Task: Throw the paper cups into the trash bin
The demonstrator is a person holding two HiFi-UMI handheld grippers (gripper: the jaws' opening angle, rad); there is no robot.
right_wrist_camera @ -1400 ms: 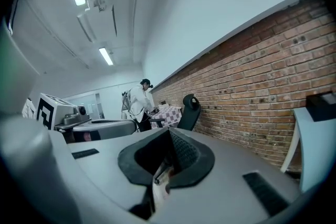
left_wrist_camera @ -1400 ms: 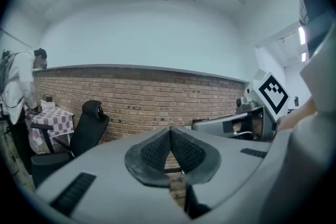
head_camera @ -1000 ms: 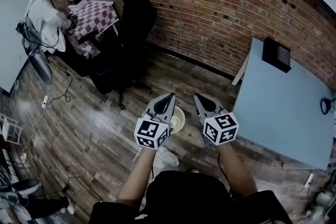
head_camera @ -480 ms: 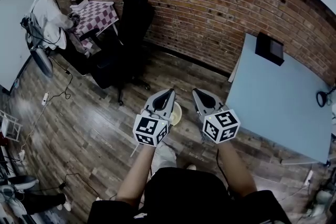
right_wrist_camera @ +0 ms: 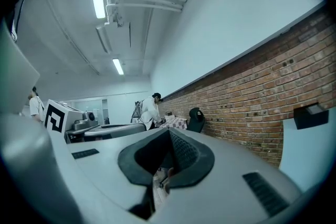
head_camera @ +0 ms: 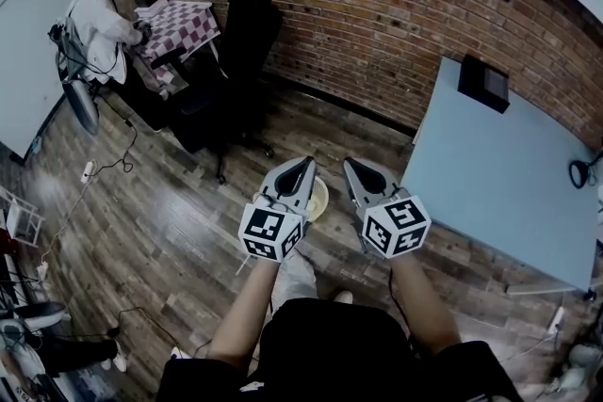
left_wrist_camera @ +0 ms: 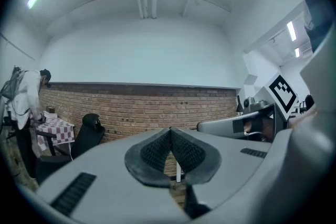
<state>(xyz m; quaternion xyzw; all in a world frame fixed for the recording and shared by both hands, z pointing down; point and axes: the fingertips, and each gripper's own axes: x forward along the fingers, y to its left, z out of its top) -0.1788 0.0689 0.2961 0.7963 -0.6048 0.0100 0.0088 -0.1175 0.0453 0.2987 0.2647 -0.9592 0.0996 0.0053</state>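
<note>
In the head view both grippers are held level and side by side over the wooden floor. My left gripper is shut on the rim of a cream paper cup, which hangs beside and below its jaws. In the left gripper view the pads meet, with a thin white sliver of the cup wall pinched low between them. My right gripper is shut, and the right gripper view shows nothing between its pads. I can make out no trash bin in any view.
A light blue table with a black box stands at the right. A brick wall runs across ahead. A black office chair is ahead left, next to a person in white at a checkered table. Cables lie on the floor.
Both grippers have travelled on together over the floor, the cup still in the left one. The chair, the seated person and the blue table have shifted slightly in the head view.
</note>
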